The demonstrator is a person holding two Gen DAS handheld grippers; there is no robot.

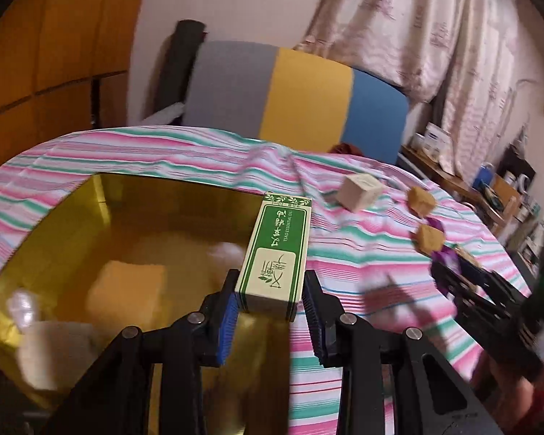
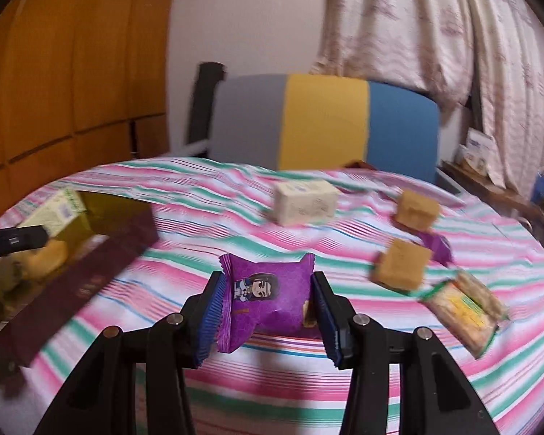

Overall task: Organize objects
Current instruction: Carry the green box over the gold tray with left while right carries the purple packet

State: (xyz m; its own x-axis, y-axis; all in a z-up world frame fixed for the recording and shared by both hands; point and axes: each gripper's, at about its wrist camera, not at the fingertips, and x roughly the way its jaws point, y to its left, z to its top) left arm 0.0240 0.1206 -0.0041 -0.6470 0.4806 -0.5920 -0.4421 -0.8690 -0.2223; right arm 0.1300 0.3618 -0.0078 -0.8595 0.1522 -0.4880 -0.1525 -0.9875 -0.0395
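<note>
Both claws grip: left claw [image 1: 270, 299] clenches a green box [image 1: 276, 253], right claw [image 2: 266, 311] a purple packet [image 2: 268, 301].

The gold-lined box [image 1: 101, 217] lies open from above, though a yellow block [image 1: 127, 290] and pale bits crowd its floor. On the striped cloth [image 2: 235, 380], the stretch between the box wall and the snacks is bare. Farther right, a white box [image 2: 305, 201], two tan cubes [image 2: 402, 266] and a cracker packet [image 2: 464, 311] clutter the way.
</note>
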